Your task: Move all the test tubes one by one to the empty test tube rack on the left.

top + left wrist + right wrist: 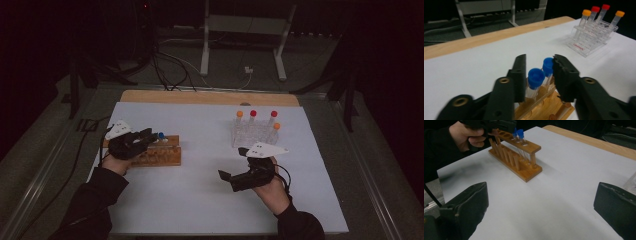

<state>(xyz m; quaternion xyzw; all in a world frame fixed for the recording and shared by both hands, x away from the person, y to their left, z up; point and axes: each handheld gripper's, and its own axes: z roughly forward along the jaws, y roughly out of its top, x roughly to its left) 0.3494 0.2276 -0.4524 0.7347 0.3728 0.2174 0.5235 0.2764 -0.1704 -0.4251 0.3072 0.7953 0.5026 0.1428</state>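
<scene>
A wooden tube rack stands on the left of the white table top, with two blue-capped tubes upright at its far end. My left gripper hovers over that end. In the left gripper view its jaws stand on either side of the nearer blue cap, with a gap on the right side; the farther cap sits against the right jaw's tip. My right gripper is held above the table's middle right, wide open, with nothing between its jaws.
A clear plastic rack at the back right holds several tubes with orange and red caps. The table's wooden far edge runs behind it. Beyond it are cables and a metal stand on the dark floor.
</scene>
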